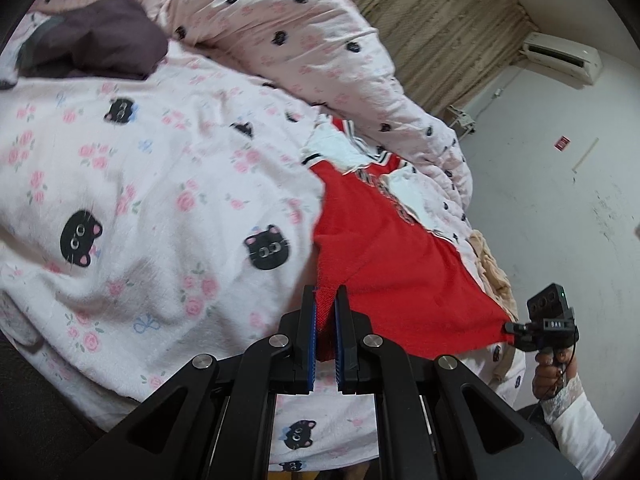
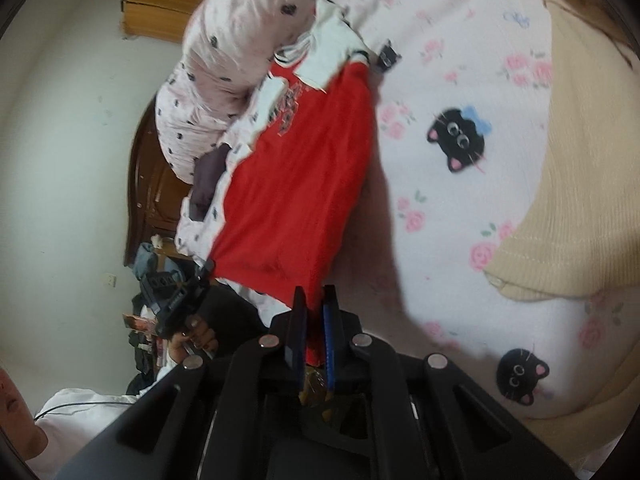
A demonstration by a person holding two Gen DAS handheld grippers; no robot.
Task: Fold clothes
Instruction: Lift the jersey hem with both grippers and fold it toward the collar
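Note:
A red jersey (image 1: 384, 248) with white trim and dark lettering lies stretched over a bed with a pink cat-print sheet (image 1: 152, 184). My left gripper (image 1: 326, 296) is shut on one bottom corner of the jersey's hem. My right gripper (image 2: 314, 296) is shut on the other bottom corner of the jersey (image 2: 304, 184). Each gripper shows in the other's view, the right gripper (image 1: 516, 328) at the hem's far corner and the left gripper (image 2: 206, 270) likewise. The hem is held taut between them, lifted off the sheet.
A bunched pink quilt (image 1: 320, 40) lies along the jersey's far side. A dark purple garment (image 1: 100, 40) rests on the bed. A cream ribbed garment (image 2: 580, 168) lies on the sheet to the right. White wall (image 1: 560, 208) and a wooden headboard (image 2: 148, 184) border the bed.

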